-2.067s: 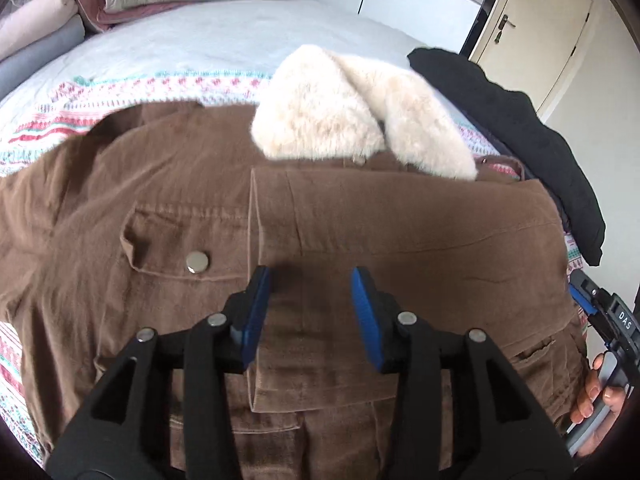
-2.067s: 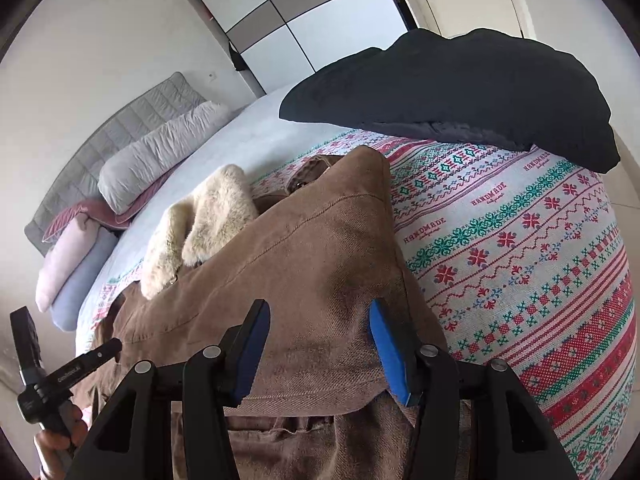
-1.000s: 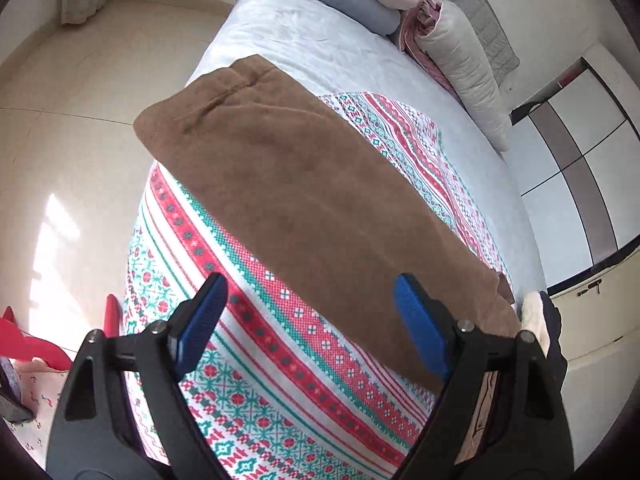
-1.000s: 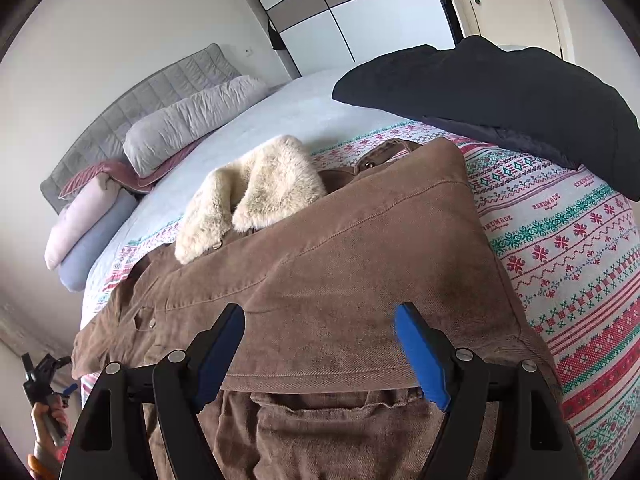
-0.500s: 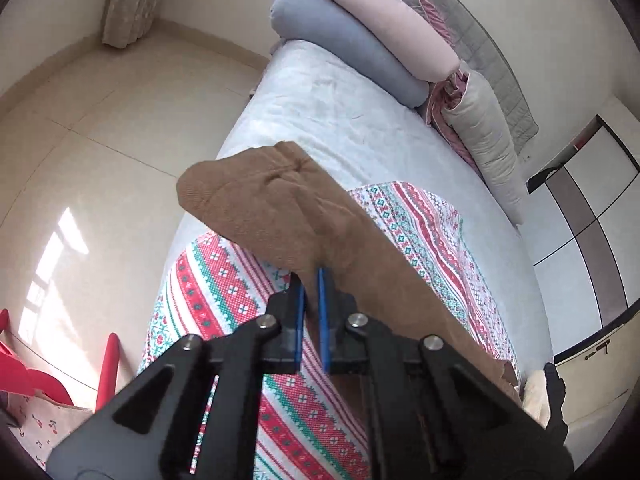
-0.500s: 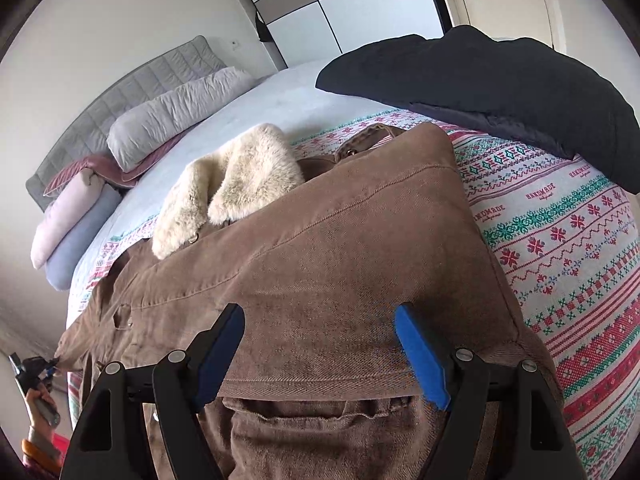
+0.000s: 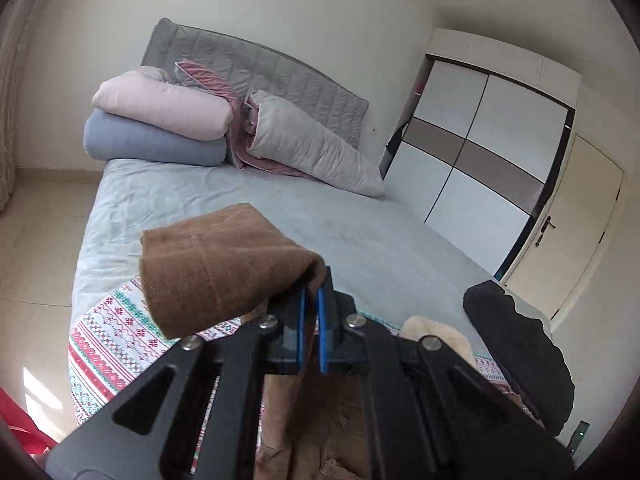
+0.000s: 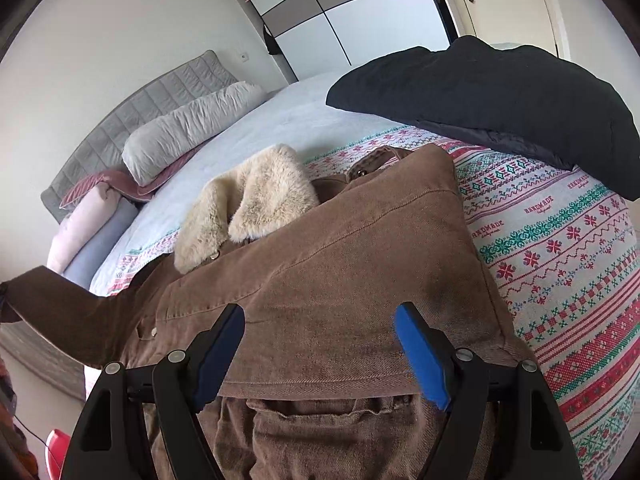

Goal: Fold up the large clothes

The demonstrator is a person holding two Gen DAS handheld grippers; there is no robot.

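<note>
A brown corduroy jacket (image 8: pixel 340 264) with a cream fur collar (image 8: pixel 256 204) lies on the bed, its right side folded over the body. My left gripper (image 7: pixel 311 322) is shut on the jacket's left sleeve (image 7: pixel 216 272) and holds the cuff end lifted above the bed. In the right wrist view that sleeve (image 8: pixel 64 308) stretches up and out to the left. My right gripper (image 8: pixel 320 344) is open and empty, hovering just above the jacket's folded lower part.
A patterned red, green and white blanket (image 8: pixel 560 248) covers the near half of the bed. A black coat (image 8: pixel 500 96) lies at the bed's right. Pillows and rolled bedding (image 7: pixel 168 124) are stacked by the grey headboard. A wardrobe (image 7: pixel 480 148) and door stand beyond.
My left gripper went from open over the flat sleeve to shut on it, then lifted it and swung toward the jacket body. My right gripper stayed open over the jacket.
</note>
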